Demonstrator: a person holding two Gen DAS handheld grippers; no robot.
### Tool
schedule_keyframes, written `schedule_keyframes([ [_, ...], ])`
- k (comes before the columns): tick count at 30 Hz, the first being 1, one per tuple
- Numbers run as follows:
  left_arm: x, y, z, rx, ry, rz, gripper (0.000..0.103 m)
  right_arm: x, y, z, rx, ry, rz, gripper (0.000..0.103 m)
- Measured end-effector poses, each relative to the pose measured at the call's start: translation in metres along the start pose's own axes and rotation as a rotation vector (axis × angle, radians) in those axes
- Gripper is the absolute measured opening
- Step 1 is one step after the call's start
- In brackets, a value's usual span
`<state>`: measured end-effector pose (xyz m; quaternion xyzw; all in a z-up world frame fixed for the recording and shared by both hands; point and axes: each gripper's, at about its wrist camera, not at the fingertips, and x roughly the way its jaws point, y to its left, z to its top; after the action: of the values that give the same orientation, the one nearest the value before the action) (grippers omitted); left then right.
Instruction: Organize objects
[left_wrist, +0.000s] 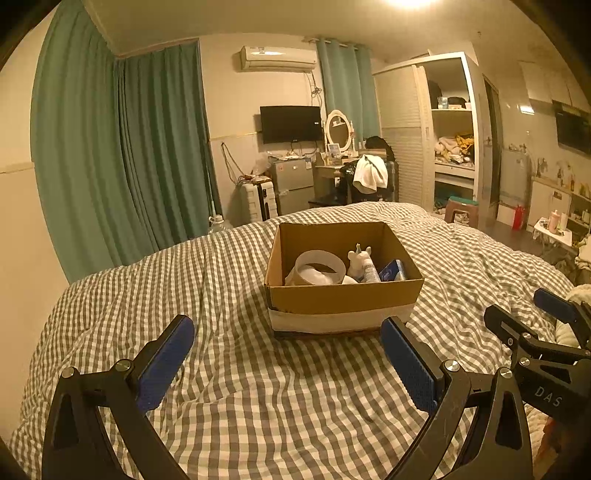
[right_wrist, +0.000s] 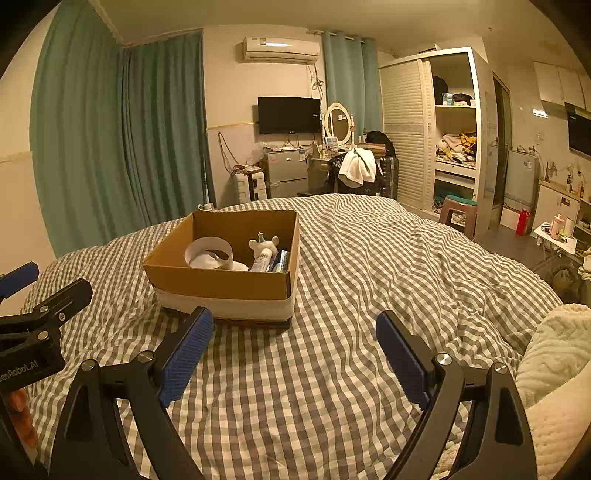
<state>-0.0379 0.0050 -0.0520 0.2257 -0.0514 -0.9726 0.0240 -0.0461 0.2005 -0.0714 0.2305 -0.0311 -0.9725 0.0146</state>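
Note:
An open cardboard box (left_wrist: 343, 295) (right_wrist: 221, 284) with a white band round its base sits on the checked bedcover. Inside lie a wide white tape roll (left_wrist: 319, 267) (right_wrist: 210, 253), a small white unicorn figure (left_wrist: 359, 258) (right_wrist: 263, 243), a white tube (left_wrist: 370, 272) (right_wrist: 263, 260) and a blue packet (left_wrist: 393, 271) (right_wrist: 281, 261). My left gripper (left_wrist: 288, 328) hovers open just in front of the box, nothing between its blue pads. My right gripper (right_wrist: 295, 325) is open too, to the right of the box's near corner, and shows at the right edge (left_wrist: 524, 314) of the left wrist view.
The grey-and-white checked bedcover (left_wrist: 258, 387) (right_wrist: 369, 277) spreads all around. A cream fluffy blanket (right_wrist: 561, 354) lies at the right. Beyond the bed stand green curtains (left_wrist: 122, 158), a small fridge (left_wrist: 291, 184), a dressing table with a chair (left_wrist: 365, 177), a wardrobe (left_wrist: 436, 129) and a stool (right_wrist: 460, 212).

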Motion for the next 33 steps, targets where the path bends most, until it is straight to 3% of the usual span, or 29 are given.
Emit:
schedule_keyframes([
  [33, 0.0006, 0.0053, 0.004, 0.003, -0.009, 0.019, 0.103, 0.0056, 0.0022, -0.0041, -0.006, 0.023, -0.008, 0.09],
])
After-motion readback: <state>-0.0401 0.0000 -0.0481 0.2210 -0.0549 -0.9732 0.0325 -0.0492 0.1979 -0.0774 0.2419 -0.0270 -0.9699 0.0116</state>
